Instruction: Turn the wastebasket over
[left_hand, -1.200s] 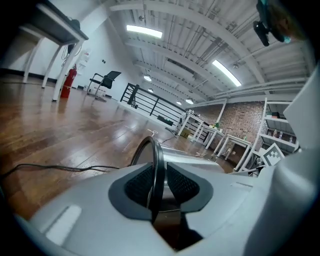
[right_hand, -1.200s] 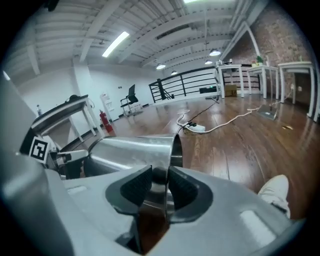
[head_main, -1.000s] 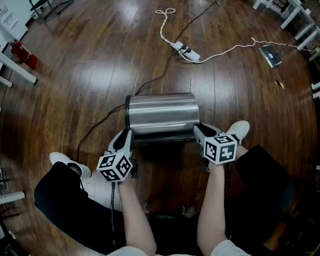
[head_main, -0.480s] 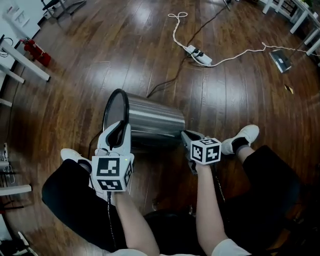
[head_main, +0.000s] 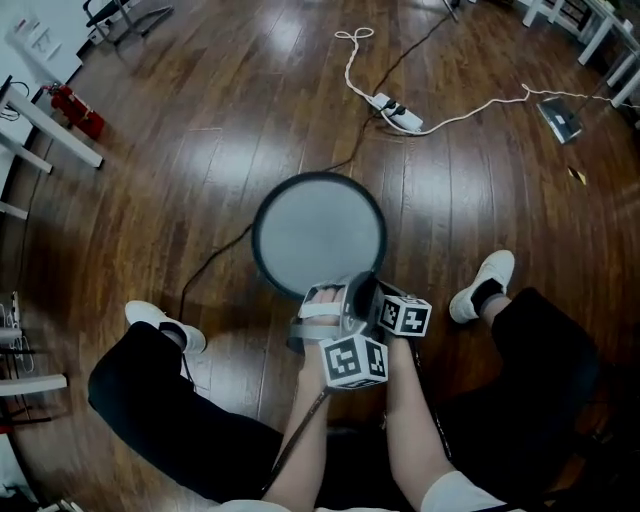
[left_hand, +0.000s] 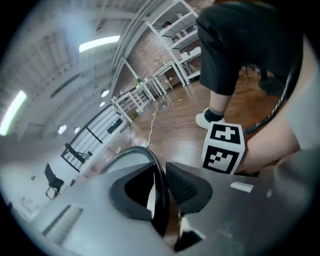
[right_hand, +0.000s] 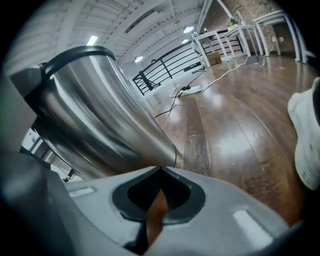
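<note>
Head view, left to right.

- Dark wooden plank floor (head_main: 180, 150) is seen all round. A white shoe (head_main: 165, 325) is planted at 8 o'clock of the bin.
- The left gripper (head_main: 335, 300) is set at the bin's 6 o'clock edge. In the left gripper view (left_hand: 162, 187) the jaws are clamped on the black top rim (left_hand: 159, 175), which runs between the pads.
- The brushed-steel cylindrical wastebasket (head_main: 318, 235) is now stood on end at the centre of the floor, a round grey face ringed in black turned up to the camera. A second ago it lay on its side, held from both ends; half a second ago it was caught mid-tilt. Whether the upper face is mouth or base cannot be told for certain.
- The right gripper (head_main: 368, 290) is parked just beside the left, at 5 o'clock. In the right gripper view (right_hand: 159, 175) the pads are closed together with nothing held, and the steel wall (right_hand: 100, 120) rises just beyond them.
- A white power strip (head_main: 397, 110) with its cord lies well apart at 1 o'clock.

Judgement: the turn is essentially done, with only release and withdrawal left.
</note>
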